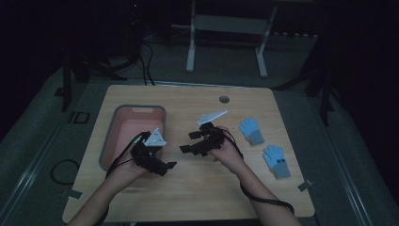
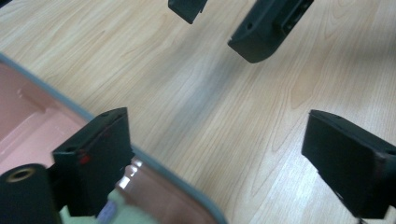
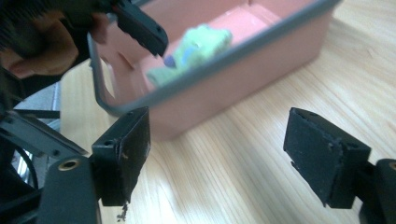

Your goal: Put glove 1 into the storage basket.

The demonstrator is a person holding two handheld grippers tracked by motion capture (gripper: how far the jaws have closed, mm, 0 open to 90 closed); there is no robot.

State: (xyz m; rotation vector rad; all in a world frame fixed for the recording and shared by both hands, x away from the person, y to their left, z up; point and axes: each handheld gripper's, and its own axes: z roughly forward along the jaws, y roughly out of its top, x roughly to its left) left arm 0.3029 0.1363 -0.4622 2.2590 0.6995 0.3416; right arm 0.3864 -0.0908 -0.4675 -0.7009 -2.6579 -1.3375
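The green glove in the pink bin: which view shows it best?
The right gripper view: the green glove lies in the pink bin, blurred but whole. The left gripper view catches just a pale green edge at the bottom. In the high view the left gripper covers that spot.

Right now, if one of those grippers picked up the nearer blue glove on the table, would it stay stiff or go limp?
The blue glove looks knitted and lies flat on the table, so it would probably droop. It is likely light, and soft enough to pinch without slipping.
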